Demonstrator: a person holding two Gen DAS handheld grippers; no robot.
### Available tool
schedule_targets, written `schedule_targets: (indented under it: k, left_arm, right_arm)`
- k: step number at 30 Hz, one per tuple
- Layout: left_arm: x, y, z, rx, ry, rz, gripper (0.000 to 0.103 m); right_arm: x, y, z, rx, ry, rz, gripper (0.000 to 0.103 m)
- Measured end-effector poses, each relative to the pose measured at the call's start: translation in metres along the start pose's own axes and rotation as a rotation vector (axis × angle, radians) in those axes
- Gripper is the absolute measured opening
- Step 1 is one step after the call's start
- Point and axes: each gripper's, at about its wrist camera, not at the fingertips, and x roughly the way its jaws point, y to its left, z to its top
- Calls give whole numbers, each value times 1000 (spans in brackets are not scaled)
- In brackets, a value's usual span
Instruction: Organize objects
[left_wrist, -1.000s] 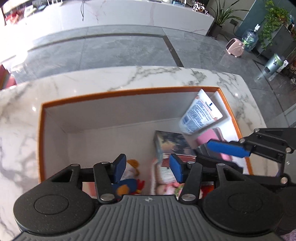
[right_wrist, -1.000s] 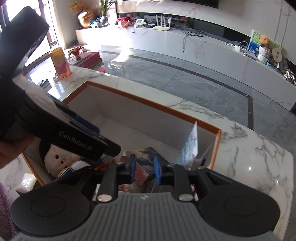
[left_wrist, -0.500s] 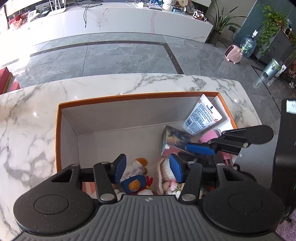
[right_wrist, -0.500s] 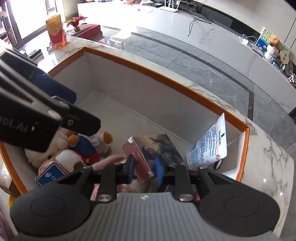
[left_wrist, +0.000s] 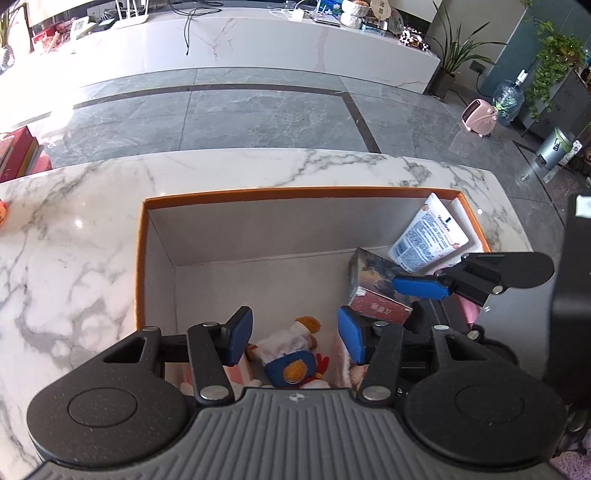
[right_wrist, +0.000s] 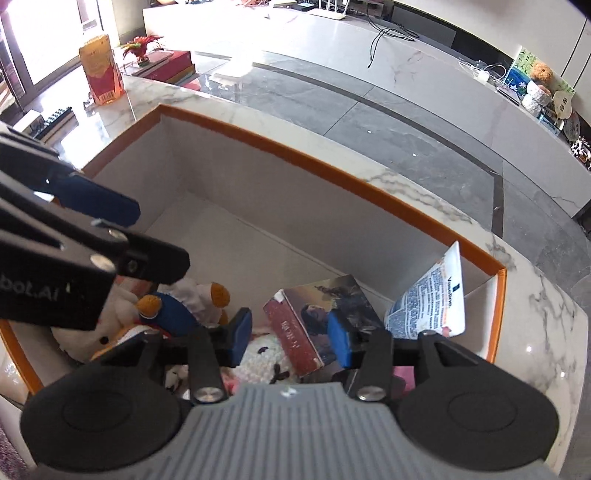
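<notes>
An orange-rimmed white box (left_wrist: 295, 192) sits on the marble counter; it also shows in the right wrist view (right_wrist: 332, 162). Inside lie a duck plush (left_wrist: 295, 350), a boxed book (right_wrist: 314, 317) and a white Vaseline tube (right_wrist: 432, 302) leaning in the far right corner. The book (left_wrist: 373, 280) and tube (left_wrist: 428, 236) also show in the left wrist view. My left gripper (left_wrist: 295, 341) is open and empty above the duck plush (right_wrist: 177, 306). My right gripper (right_wrist: 290, 338) is open and empty above the book and a white crocheted plush (right_wrist: 262, 362).
The marble counter (left_wrist: 66, 236) surrounds the box. An orange packet (right_wrist: 101, 74) stands on the counter's far left corner, with red books (right_wrist: 166, 62) beyond it. Grey tiled floor and a long white bench lie behind.
My right gripper has opened wide from nearly shut. Both grippers have pulled up and back, so more of the box and counter shows. The tube stays leaning in the corner.
</notes>
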Motion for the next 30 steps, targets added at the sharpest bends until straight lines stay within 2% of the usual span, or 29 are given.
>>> schedule_targets:
  k: [4,6,10,13,17,24,28,30]
  left_arm:
    - [1,3,-1,4,2,-5,61]
    - [1,4,-1,5,1,-6,61]
    - [1,8,-1,-2,-3,-16,61]
    - [1,8,-2,-5,-4,-24,61]
    - [1,10,-3,-10,-2,-29,61]
    - [-2,10,-3,-10,-2,-30,61]
    - [-8,11,-6,-4,-6,-33,61]
    - [-11,10,-7,0,-12,-31,61]
  right_arm:
    - [17,4,-3,-21,43,-100,50]
    - [16,1,-4,-13,40,-96,49]
    - [0,-9,4,20,9,-97,30]
    - [-11,-29,14,121,-16,-84,25]
    - [-10,-51,20,248,-1,-110,23]
    - [-5,-61,22,355,-1,-136,23]
    - [-9,-57,21,324,-5,-220,24]
    - [-12,-58,21,316,-9,-221,24]
